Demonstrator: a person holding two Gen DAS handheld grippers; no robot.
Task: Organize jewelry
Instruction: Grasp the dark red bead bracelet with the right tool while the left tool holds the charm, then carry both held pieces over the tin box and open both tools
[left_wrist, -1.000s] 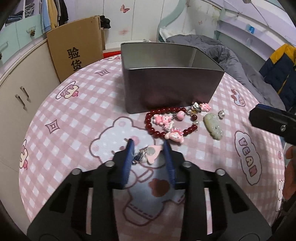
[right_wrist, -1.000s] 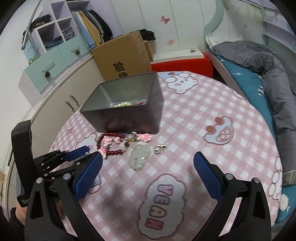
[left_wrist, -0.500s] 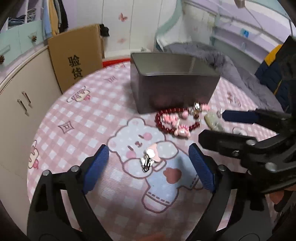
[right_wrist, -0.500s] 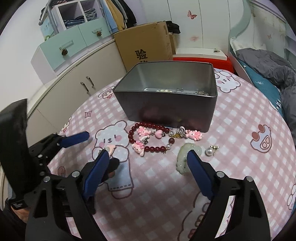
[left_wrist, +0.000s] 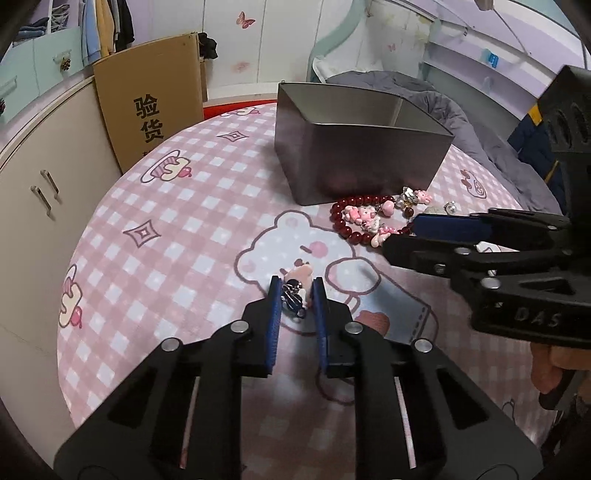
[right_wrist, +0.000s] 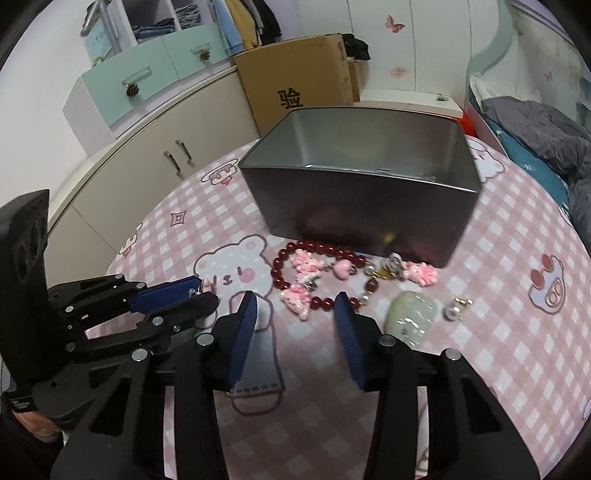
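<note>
pinching a small pink charm (left_wrist: 300, 277) with a dark metal clasp, the left claw (left_wrist: 295, 295) has its pads narrowed onto it low over the table (left_wrist: 177, 236), on the bear print. judging by looks, the charm is light, rigid resin with a loose dangly clasp; grip on the clasp end may let the pink body swing or slip, so a hold across the body seems safer. right claw (right_wrist: 297, 317) is half open, holding nothing, hovering just before the red bead bracelet (right_wrist: 314, 273). the bracelet looks floppy, best taken by one strand. jade pendant (right_wrist: 408, 314) beside it looks smooth and brittle. metal tin (right_wrist: 369, 184) stands open just behind, walls tall, so lift over the rim. claws sit close together; crossing risk.
</note>
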